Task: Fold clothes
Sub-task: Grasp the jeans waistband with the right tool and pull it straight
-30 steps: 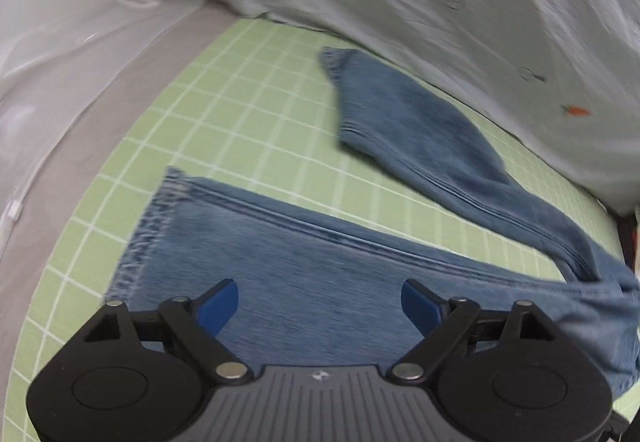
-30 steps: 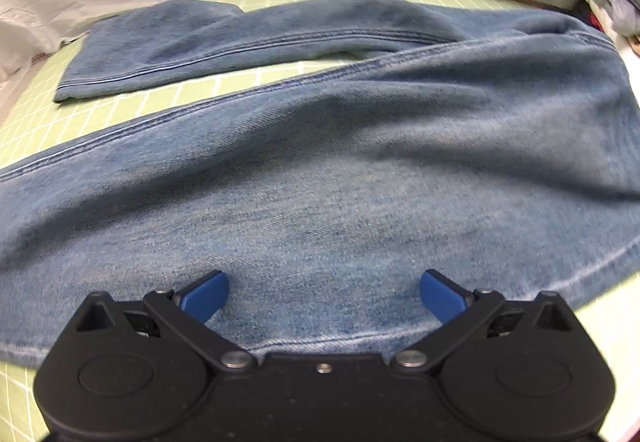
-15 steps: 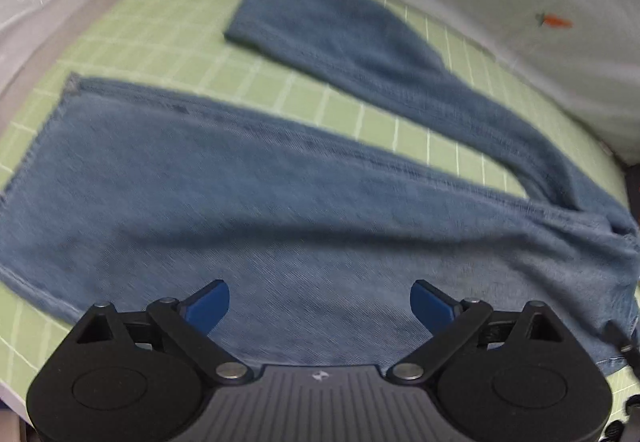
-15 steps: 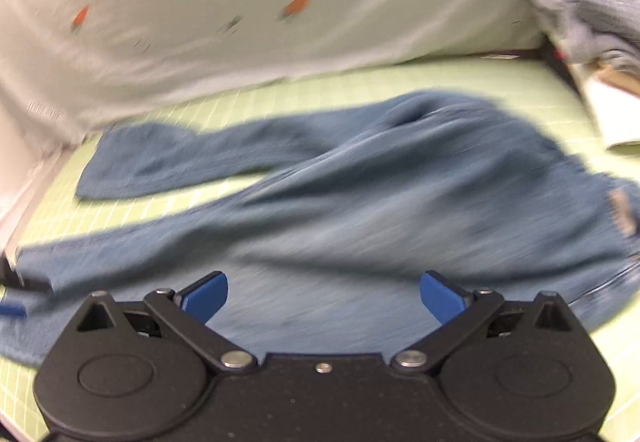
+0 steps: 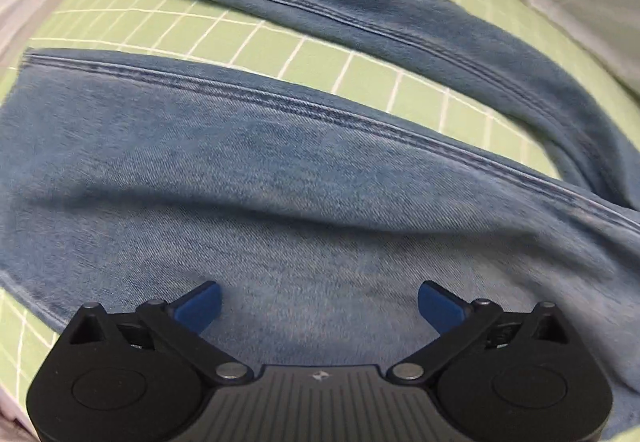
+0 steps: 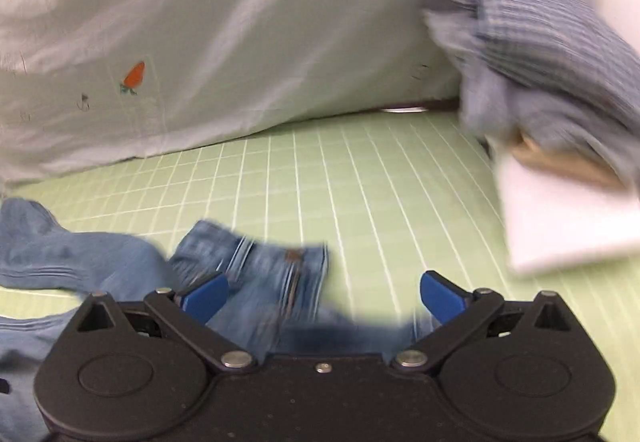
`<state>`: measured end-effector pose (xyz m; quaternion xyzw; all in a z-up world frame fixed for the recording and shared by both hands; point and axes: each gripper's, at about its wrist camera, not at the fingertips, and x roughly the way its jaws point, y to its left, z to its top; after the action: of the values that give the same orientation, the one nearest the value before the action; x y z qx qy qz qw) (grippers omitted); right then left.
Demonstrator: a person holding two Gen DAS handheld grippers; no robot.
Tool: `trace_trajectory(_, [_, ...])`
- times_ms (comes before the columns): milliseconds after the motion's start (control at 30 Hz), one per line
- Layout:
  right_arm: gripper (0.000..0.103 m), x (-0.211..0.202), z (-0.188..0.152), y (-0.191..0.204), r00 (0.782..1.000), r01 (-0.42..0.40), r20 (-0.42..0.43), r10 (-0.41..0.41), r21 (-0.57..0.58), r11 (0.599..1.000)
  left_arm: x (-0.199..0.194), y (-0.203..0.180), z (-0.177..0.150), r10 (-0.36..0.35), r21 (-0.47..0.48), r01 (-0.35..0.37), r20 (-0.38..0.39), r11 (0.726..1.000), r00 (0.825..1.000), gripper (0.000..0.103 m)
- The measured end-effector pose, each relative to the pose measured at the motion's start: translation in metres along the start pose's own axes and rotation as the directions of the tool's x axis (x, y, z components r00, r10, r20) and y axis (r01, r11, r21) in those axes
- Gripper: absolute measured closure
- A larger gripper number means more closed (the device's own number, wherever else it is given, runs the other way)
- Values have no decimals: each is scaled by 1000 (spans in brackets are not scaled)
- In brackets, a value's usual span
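both tongs released above jeans spread on a green mat

the jeans [image 5: 280, 182] lie flat on the green mat [image 5: 132, 18], legs parted with mat showing between them. the left gripper [image 5: 319, 302] hangs over the nearer leg, fingers wide apart and holding nothing. the right gripper [image 6: 324, 292] is spread wide over the waistband end, also empty. beyond the jeans, a pale sheet [image 6: 240, 22] and a striped cloth [image 6: 540, 54].

A green grid mat [image 6: 360, 178] covered the surface. A pale sheet [image 6: 240, 22] with carrot prints hung behind. A white board [image 6: 560, 226] lay at right.
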<state>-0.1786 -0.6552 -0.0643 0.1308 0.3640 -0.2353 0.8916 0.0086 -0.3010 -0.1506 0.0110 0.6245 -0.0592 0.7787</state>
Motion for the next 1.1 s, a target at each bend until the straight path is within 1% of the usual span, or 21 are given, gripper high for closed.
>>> trace_trajectory(100, [0, 45, 21, 8, 993, -106, -70, 98, -124, 987, 5, -14, 4, 68, 17, -68, -2, 998, 998, 0])
trace_trajectory(167, [0, 75, 35, 14, 980, -180, -124, 158, -201, 963, 5, -17, 7, 71, 14, -71, -8, 997, 997, 0])
trace_trajectory(267, [0, 107, 44, 28, 946, -304, -198, 255, -277, 911, 5, -15, 9, 71, 8, -71, -21, 997, 997, 0])
trace_trajectory(367, [5, 127, 43, 43, 917, -378, -263, 300, -328, 866, 3, -13, 10, 72, 5, -71, -31, 997, 997, 0])
trace_trajectory(467, [16, 139, 43, 49, 899, -418, -296, 324, -353, 837, 2, -11, 11, 72, 2, -72, -41, 997, 997, 0])
trace_trajectory(500, [20, 141, 43, 49, 885, -444, -313, 344, -349, 825, 2, -11, 11, 72, 1, -72, -45, 997, 996, 0])
trace_trajectory(533, [28, 141, 43, 49, 872, -470, -326, 365, -349, 811, 1, -10, 11, 72, 0, -72, -48, 997, 996, 0])
trace_trajectory(567, [30, 142, 44, 50, 858, -496, -339, 386, -348, 795, 1, -10, 11, 72, -1, -72, -51, 997, 996, 0])
trace_trajectory(600, [39, 142, 44, 50, 843, -521, -351, 407, -348, 779, 1, -9, 12, 72, -2, -72, -55, 997, 996, 0])
trace_trajectory(633, [53, 142, 44, 50, 826, -550, -364, 430, -358, 755, 0, -8, 12, 72, -3, -72, -58, 997, 996, 0])
trace_trajectory(667, [58, 141, 45, 51, 819, -562, -370, 438, -366, 742, 0, -8, 12, 72, -3, -73, -61, 997, 996, 0])
trace_trajectory(733, [76, 139, 50, 49, 830, -551, -343, 440, -376, 745, -1, -7, 13, 72, -5, -73, -68, 997, 995, 0])
trace_trajectory(767, [77, 137, 52, 48, 836, -543, -328, 439, -381, 749, -2, -6, 12, 72, -6, -73, -67, 997, 995, 0])
trace_trajectory(833, [81, 131, 67, 32, 908, -417, -214, 359, -396, 818, -4, -6, 11, 72, -6, -73, -66, 997, 995, 0])
trace_trajectory(900, [82, 126, 85, 10, 964, -265, -81, 254, -377, 888, -7, -5, 10, 73, -7, -73, -64, 997, 995, 0])
trace_trajectory(933, [83, 122, 98, -5, 986, -155, 4, 168, -354, 922, -8, -5, 9, 73, -7, -73, -63, 997, 995, 0])
trace_trajectory(967, [83, 119, 109, -19, 995, -40, 75, 68, -326, 945, -9, -4, 9, 73, -7, -73, -62, 997, 995, 0])
trace_trajectory(1000, [83, 117, 118, -33, 992, 54, 127, -18, -285, 957, -10, -4, 8, 73, -7, -73, -61, 997, 995, 0])
trace_trajectory(1033, [81, 118, 124, -46, 987, 105, 147, -71, -238, 966, -11, -4, 8, 73, -8, -73, -61, 997, 996, 0])
trace_trajectory(1067, [78, 118, 127, -56, 986, 117, 141, -89, -201, 973, -12, -3, 7, 73, -8, -73, -60, 997, 996, 0])
trace_trajectory(1100, [67, 119, 130, -65, 985, 128, 134, -106, -164, 978, -14, -3, 6, 73, -8, -74, -59, 997, 996, 0])
